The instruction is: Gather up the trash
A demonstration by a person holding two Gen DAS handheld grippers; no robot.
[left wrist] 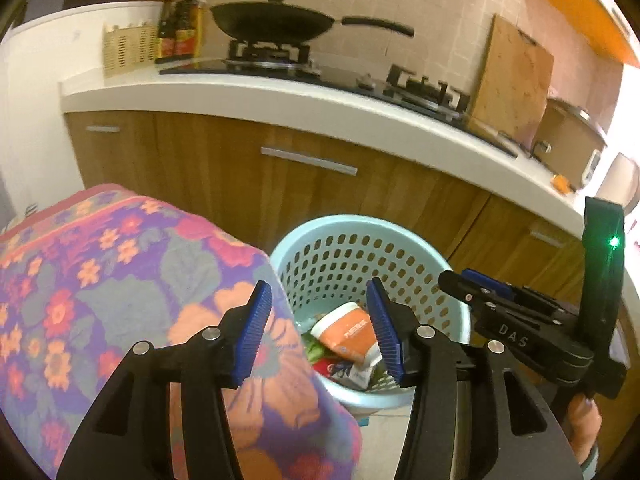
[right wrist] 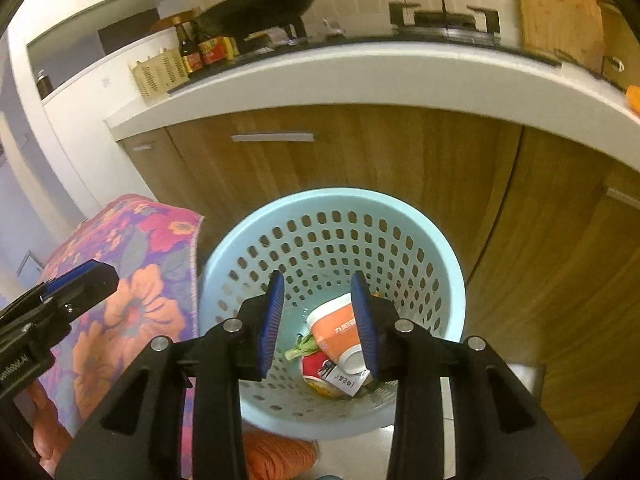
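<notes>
Both grippers hang over the perforated pale-blue plastic basket (right wrist: 436, 264) on the floor. The right gripper (right wrist: 318, 322) points straight down into it, ribbed blue pads spread, holding nothing. The left gripper (left wrist: 322, 330) straddles the flowered cloth (left wrist: 100, 280) edge, jaws wide, empty. Down inside: an orange paper cup (right wrist: 336, 334), a red wrapper (right wrist: 316, 364), a green stalk (right wrist: 302, 348).

A home kitchen: a black wok (left wrist: 276, 20) sits on a gas hob (left wrist: 272, 58) set in a white countertop (left wrist: 248, 94) above wooden cabinet doors (left wrist: 224, 160).
</notes>
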